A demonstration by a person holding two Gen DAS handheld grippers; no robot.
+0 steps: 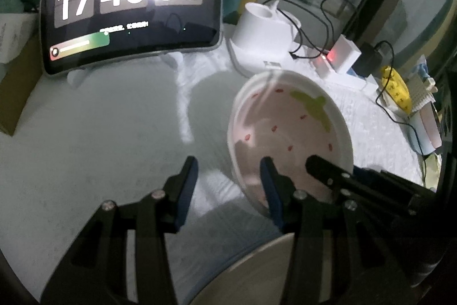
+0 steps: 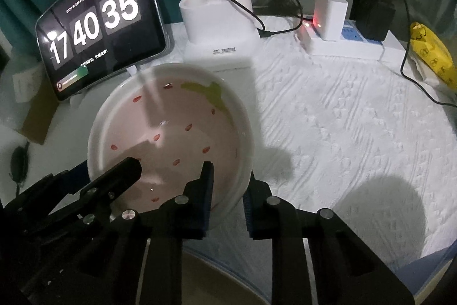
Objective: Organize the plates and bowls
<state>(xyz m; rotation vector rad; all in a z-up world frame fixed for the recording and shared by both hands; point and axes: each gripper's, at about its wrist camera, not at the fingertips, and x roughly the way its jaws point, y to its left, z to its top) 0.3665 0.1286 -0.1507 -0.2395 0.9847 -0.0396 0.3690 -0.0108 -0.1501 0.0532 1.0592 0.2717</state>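
A pink bowl with red seed marks, a green leaf and a white rim (image 1: 285, 130) (image 2: 171, 133) is held tilted above the white cloth. My right gripper (image 2: 228, 182) is shut on its near right rim, one finger inside, one outside. My left gripper (image 1: 230, 173) is open; its right finger (image 1: 270, 179) is inside the bowl at the left rim and its left finger (image 1: 188, 176) is outside, apart from the wall. The right gripper's finger (image 1: 325, 167) shows in the left wrist view. A beige plate's edge (image 1: 257, 270) (image 2: 222, 276) lies below both grippers.
A tablet showing a clock (image 1: 131, 2) (image 2: 100, 22) stands at the back left. A white lamp base (image 1: 265, 33) (image 2: 220, 27), a power strip with chargers and cables (image 1: 342, 59) (image 2: 342, 30) and a yellow packet (image 1: 397, 87) (image 2: 431, 56) lie behind and right.
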